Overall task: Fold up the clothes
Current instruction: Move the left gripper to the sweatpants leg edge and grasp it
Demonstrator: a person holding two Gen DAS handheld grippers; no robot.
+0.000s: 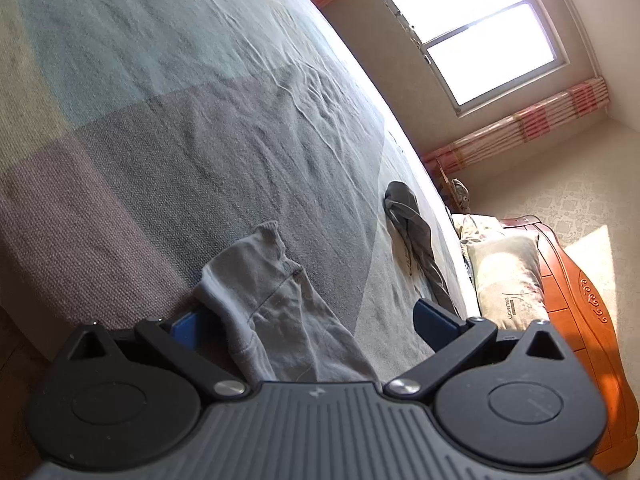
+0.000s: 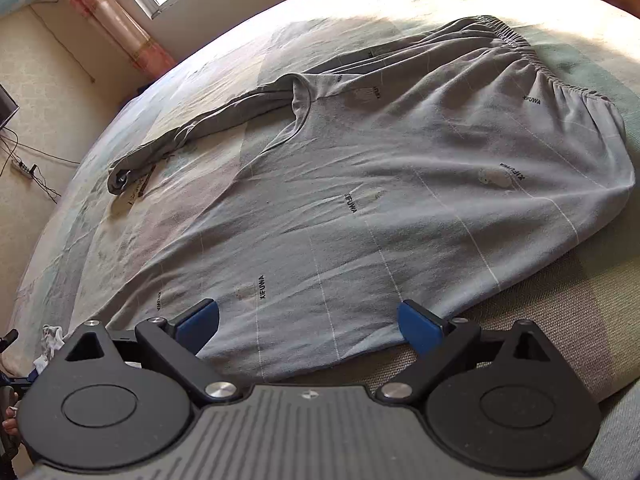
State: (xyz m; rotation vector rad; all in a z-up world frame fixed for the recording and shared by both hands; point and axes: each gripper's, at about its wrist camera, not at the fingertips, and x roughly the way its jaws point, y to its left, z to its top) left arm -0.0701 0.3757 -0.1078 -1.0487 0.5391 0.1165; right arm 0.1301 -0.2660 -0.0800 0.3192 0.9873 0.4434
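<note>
- Grey cotton trousers (image 2: 400, 184) lie spread flat on the bed (image 2: 560, 320), elastic waistband (image 2: 516, 40) at the far end; small "XIFUWA" prints and thin pale grid lines cover the fabric.
- One trouser leg (image 2: 192, 132) runs twisted toward the window side; its cuff lies on the bedcover beside a small tag.
- Right hand-held gripper (image 2: 308, 324): jaws spread wide, blue pads above the near edge of the trousers, nothing pinched between them.
- Left hand-held gripper (image 1: 316, 320): jaws also wide apart. A ribbed grey cuff (image 1: 260, 280) drapes between them, lying against the left pad; the right pad is clear of it. No pinch visible.
- Left wrist view: a second, darker grey garment (image 1: 412, 236) lies bunched near the bed's edge, well apart from the cuff.
- Bedcover (image 1: 180, 140) is woven in grey, teal and beige blocks.
- A pillow (image 1: 508, 276) rests against the wooden headboard (image 1: 580, 300).
</note>
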